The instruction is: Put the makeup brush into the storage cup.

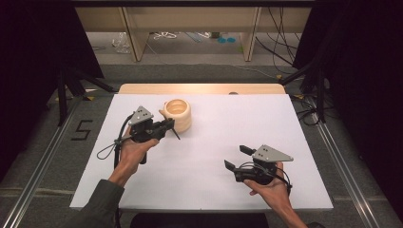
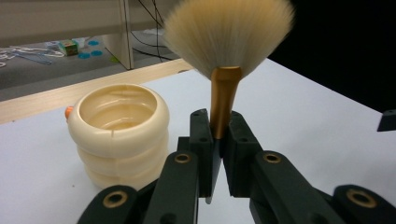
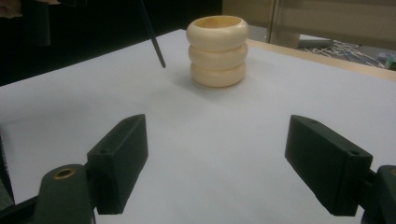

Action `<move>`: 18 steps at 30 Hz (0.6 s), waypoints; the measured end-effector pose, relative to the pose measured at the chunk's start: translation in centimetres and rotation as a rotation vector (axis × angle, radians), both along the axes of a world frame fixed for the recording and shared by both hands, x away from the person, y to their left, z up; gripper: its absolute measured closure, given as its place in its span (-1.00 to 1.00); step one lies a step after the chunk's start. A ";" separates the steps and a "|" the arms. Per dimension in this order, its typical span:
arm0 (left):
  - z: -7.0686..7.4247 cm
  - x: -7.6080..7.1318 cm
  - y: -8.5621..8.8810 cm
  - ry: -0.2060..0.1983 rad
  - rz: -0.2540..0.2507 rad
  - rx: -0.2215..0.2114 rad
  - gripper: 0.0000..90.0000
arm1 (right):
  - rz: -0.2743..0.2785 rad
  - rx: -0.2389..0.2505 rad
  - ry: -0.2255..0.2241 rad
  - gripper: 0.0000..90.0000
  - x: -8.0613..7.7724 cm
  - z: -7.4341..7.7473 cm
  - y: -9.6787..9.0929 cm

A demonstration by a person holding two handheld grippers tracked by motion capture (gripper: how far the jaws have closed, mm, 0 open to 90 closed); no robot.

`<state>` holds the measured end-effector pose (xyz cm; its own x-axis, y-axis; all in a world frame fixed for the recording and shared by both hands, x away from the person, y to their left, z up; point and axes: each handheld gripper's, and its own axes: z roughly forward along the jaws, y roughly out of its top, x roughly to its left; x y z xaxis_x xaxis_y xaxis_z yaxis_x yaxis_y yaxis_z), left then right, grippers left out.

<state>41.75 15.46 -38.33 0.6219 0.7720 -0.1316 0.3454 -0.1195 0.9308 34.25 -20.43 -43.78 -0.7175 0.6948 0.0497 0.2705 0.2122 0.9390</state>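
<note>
Cream ribbed cup (image 1: 178,114) mid-table, left hand-held gripper (image 2: 217,140) clamping brush (image 2: 227,51), right hand-held gripper (image 3: 217,163) agape.

The ringed cream pot (image 2: 119,135) is looking smooth and glossy, like plastic. The brush (image 2: 225,51) is showing soft pale bristles above a shiny orange metallic ferrule. Matt white sheet is covering the wooden-edged worktop (image 1: 199,156).

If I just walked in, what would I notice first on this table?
Probably the fluffy brush, its cream bristles fanned out above a gold neck that the left gripper pinches. Right beside it, toward the far middle of the white table, stands a cream holder shaped like three stacked rings, open on top. Nearer the person, the right gripper hangs open with nothing in it.
</note>
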 end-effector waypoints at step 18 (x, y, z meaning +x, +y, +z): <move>2.4 2.9 1.1 0.004 0.062 0.015 0.85 | -0.012 -0.008 0.025 -0.51 -0.3 -0.1 -0.4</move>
<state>44.67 16.55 -35.96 0.5726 0.8106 -0.1224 0.3560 -0.1114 0.9278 33.99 -20.82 -43.83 -0.7077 0.7037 0.0623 0.2969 0.2163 0.9301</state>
